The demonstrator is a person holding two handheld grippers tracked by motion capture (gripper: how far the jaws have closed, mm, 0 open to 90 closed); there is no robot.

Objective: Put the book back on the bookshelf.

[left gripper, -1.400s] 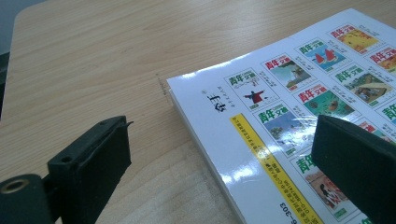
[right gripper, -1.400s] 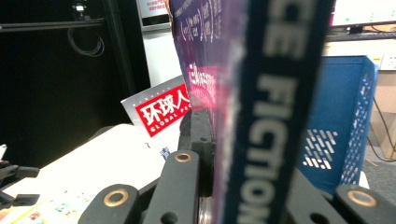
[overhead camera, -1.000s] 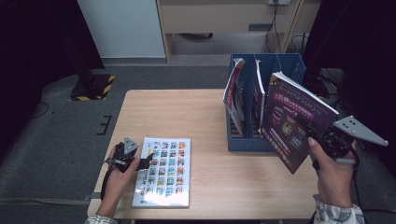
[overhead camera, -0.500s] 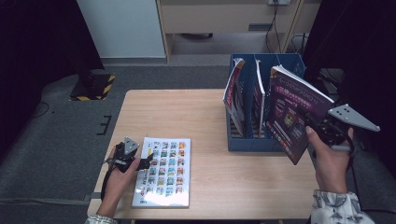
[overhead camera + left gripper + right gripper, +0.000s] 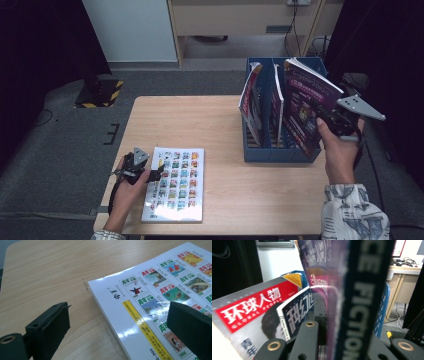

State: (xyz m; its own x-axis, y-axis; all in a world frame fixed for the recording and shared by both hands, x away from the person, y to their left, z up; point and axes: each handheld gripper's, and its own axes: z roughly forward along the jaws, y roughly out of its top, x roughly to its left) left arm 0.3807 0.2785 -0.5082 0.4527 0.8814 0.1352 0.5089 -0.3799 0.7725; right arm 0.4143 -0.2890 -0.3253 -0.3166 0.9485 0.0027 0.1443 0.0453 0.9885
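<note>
At the right of the high view, the right tongs [image 5: 334, 121] are clamped on a purple magazine [image 5: 306, 109] above the blue file rack [image 5: 280, 152]. Keep it upright, lowering squarely into 1 free slot. The left tongs [image 5: 159, 172] gape empty at the white magazine [image 5: 175, 185] on the desk [image 5: 200, 120].

Dim room, lit table; held magazine [image 5: 352, 300] perhaps motion-blurred.

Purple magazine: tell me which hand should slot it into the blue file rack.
Right. The right gripper is shut on the purple magazine, at the blue file rack. The left gripper sits open by the white magazine.
</note>
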